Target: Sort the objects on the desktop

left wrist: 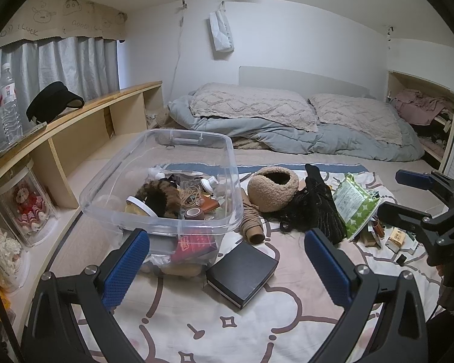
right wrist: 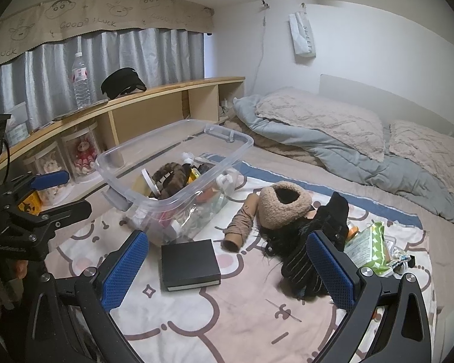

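A clear plastic bin (left wrist: 196, 139) (right wrist: 178, 130) holding several small items stands on a patterned blanket (left wrist: 196, 326) (right wrist: 242, 311). Beside it lie a black box (left wrist: 242, 272) (right wrist: 190, 260), a tan fuzzy hat (left wrist: 272, 187) (right wrist: 284, 208), a brown roll (left wrist: 251, 224) (right wrist: 239, 227), a black garment (left wrist: 320, 208) (right wrist: 317, 242) and a green packet (left wrist: 354, 202) (right wrist: 369, 245). My left gripper (left wrist: 227, 266) is open and empty above the box and the bin's near corner. My right gripper (right wrist: 227, 269) is open and empty above the box.
A wooden shelf (left wrist: 75, 112) (right wrist: 136, 96) along the left carries a water bottle (left wrist: 9, 103) (right wrist: 81, 81) and a black visor (left wrist: 54, 103) (right wrist: 122, 83). Doll jars (left wrist: 24, 202) stand below. Pillows and a grey duvet (left wrist: 287, 133) (right wrist: 363, 157) lie behind. Small boxes (left wrist: 396, 239) lie at the right.
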Tool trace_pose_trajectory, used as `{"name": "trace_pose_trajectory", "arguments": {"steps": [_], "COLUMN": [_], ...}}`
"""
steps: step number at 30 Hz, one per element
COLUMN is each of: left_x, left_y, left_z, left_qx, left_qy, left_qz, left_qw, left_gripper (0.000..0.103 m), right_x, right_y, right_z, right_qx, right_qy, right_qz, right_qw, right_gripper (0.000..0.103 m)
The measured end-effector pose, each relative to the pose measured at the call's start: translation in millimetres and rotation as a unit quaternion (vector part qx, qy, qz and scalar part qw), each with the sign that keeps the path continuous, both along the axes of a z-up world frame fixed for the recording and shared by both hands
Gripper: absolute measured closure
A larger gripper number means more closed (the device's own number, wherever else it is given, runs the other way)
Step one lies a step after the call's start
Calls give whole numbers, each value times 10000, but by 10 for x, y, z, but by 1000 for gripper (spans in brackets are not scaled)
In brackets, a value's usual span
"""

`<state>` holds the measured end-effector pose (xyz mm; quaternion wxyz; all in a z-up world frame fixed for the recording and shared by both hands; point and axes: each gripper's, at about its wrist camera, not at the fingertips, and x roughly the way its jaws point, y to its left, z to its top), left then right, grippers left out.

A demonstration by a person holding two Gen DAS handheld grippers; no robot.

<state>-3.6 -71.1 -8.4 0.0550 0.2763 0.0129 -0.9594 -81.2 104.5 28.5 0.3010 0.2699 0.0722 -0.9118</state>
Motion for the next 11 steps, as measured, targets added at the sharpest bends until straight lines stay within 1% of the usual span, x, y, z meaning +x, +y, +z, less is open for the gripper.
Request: {"name": "trace_pose_trajectory", "arguments": {"steps": [11], "left_x": [-3], "left_y": [-32], "left_z": [-5], "left_qx": [24], "left_qy": [7], "left_qz": [42], "left_qw": [10000], "left_gripper": [0], "right_x": [8], "right_y": [14], "right_z": [-10], "right_qx": [-25], "right_qy": [-46], "right_qz": [-10], "right_qw": [10000], "right_gripper": [0]}}
